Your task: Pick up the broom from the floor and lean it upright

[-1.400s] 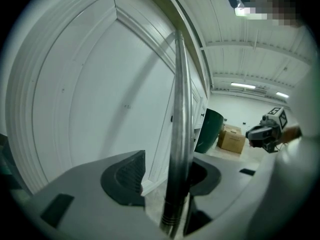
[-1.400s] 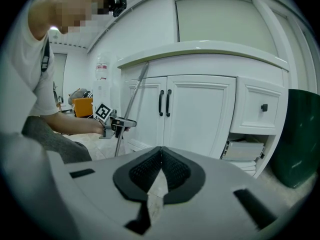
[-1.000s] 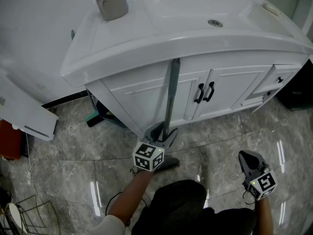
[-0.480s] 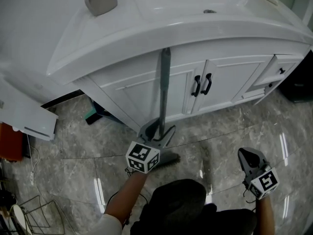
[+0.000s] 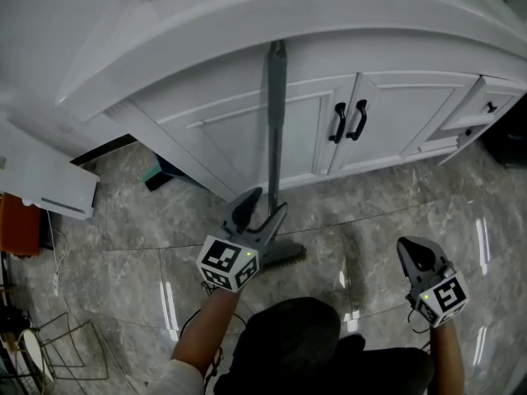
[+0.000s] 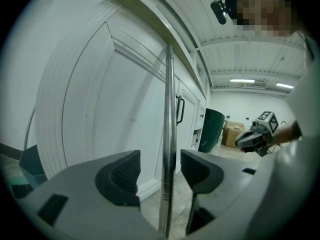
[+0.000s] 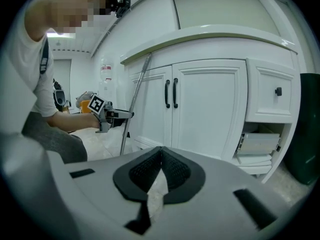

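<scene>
With the broom (image 5: 276,138) standing on the floor (image 5: 370,212), handle leaned under the vanity's (image 5: 222,134) counter lip, my left gripper's (image 5: 262,212) jaws are opening clear of the handle, so I should back straight off without nudging it; my right gripper (image 5: 416,257) is pressed together, empty; no readable writing anywhere.

White vanity cabinet (image 5: 395,113) with black handles (image 5: 338,124) stands on marble floor (image 5: 370,214)

One broom (image 5: 275,130). Two grippers: the left gripper (image 5: 263,207) and the right gripper (image 5: 409,248). One white cabinet (image 5: 222,142) with two black door handles (image 5: 338,123) and one drawer knob (image 5: 492,107).
</scene>
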Action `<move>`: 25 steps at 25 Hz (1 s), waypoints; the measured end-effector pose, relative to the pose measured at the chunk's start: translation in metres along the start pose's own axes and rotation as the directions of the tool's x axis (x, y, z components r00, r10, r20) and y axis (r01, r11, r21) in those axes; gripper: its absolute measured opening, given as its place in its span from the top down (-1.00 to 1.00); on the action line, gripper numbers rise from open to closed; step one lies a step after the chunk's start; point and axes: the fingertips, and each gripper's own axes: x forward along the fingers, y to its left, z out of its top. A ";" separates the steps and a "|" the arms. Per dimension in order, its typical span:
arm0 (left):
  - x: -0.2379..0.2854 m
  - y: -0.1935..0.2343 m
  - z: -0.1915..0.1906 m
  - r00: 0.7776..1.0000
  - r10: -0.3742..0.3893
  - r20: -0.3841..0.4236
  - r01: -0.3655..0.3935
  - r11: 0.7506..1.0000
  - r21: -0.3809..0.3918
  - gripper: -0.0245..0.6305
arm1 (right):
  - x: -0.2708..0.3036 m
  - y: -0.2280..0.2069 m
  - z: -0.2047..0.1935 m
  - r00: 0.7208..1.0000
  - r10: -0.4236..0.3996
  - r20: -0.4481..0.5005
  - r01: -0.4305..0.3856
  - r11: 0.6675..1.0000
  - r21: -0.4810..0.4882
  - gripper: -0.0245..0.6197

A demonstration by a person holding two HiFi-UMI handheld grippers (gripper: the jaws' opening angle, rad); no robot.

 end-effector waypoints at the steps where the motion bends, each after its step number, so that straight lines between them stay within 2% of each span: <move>1: -0.003 -0.001 0.001 1.000 0.002 0.001 -0.002 1.000 0.012 0.24 | 0.001 0.000 0.003 1.000 0.003 0.006 -0.003 1.000 0.001 0.91; 6: -0.018 -0.003 0.017 1.000 0.020 0.007 -0.020 0.997 0.077 0.23 | 0.004 -0.006 0.014 0.999 -0.018 -0.033 0.017 0.999 -0.050 0.91; 10: -0.030 -0.008 0.039 0.999 0.021 0.025 -0.024 0.993 0.111 0.23 | -0.001 -0.003 0.029 0.997 0.005 -0.071 -0.011 0.996 -0.087 0.91; 13: -0.036 -0.018 0.057 0.999 0.016 0.042 -0.023 0.984 0.177 0.23 | -0.008 -0.012 0.034 0.993 -0.039 -0.111 0.027 0.994 -0.105 0.91; 15: -0.039 -0.029 0.070 0.998 0.001 0.058 -0.013 0.977 0.213 0.23 | -0.012 -0.019 0.037 0.994 -0.061 -0.090 0.052 0.994 -0.094 0.91; 19: -0.038 -0.066 0.088 0.994 -0.093 0.054 0.076 0.965 0.252 0.24 | -0.016 -0.020 0.040 0.998 -0.048 -0.051 0.044 0.995 -0.085 0.91; 22: -0.026 -0.088 0.080 0.986 -0.161 0.037 0.147 0.957 0.250 0.29 | -0.020 -0.026 0.038 0.997 -0.069 -0.026 0.067 0.995 -0.072 0.91; 25: -0.012 -0.100 0.064 0.979 -0.198 0.043 0.179 0.945 0.273 0.39 | -0.020 -0.035 0.026 0.996 -0.091 0.023 0.092 0.995 -0.045 0.91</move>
